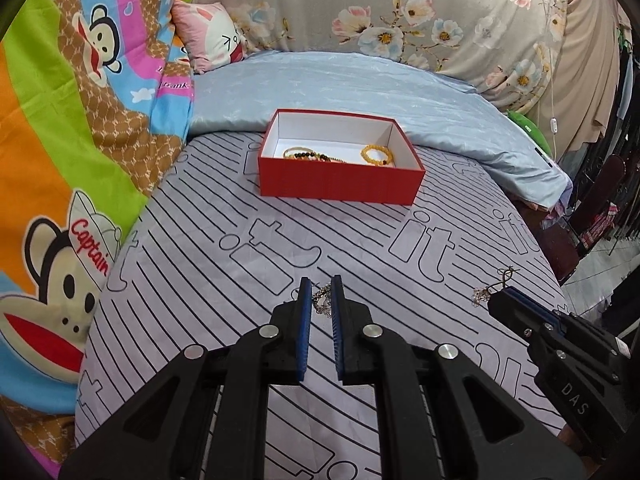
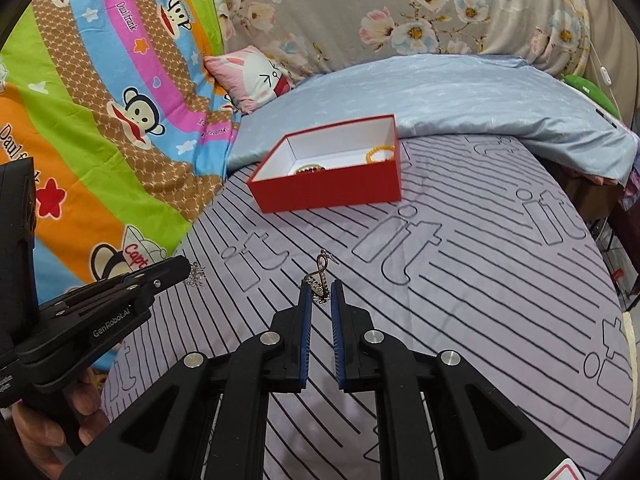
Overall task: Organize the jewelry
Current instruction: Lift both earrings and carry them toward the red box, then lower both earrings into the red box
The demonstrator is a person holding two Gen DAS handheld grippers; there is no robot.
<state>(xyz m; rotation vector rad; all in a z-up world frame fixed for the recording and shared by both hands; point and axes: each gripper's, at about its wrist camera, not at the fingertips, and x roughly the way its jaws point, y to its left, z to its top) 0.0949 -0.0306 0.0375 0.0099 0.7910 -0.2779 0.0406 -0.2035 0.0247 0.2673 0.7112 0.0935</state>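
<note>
Bed sheet (image 1: 224,240): one, pale lilac with black stripes and outlined "it" lettering; it carries everything below.
Quilt (image 1: 360,88): one, light blue, folded across the far end of the sheet, directly behind the box.
Cartoon blanket (image 1: 60,120): one, multicoloured monkey print, along the left edge of the bed.
Pillow (image 1: 212,36): one, pink, propped in the far left corner.
Red box (image 1: 340,182): one, open, white inside, resting on the sheet in front of the quilt.
Bracelets in box: two groups visible, namely a yellow beaded bracelet (image 1: 377,154) on the right of the box floor and a dark-and-gold beaded cluster (image 1: 310,155) on the left; the exact count within the cluster cannot be told.
Left gripper (image 1: 321,285): one, jaws narrowly parted around a silver chain piece (image 1: 322,298) lying on the sheet; the pads do not visibly press it.
Right gripper (image 2: 321,286): one, jaws narrowly parted, a gold earring (image 2: 320,270) at the fingertips, its hook end lying beyond them on the sheet; a firm hold cannot be told.
Loose jewelry on sheet: two pieces, one per gripper, well short of the box.
</note>
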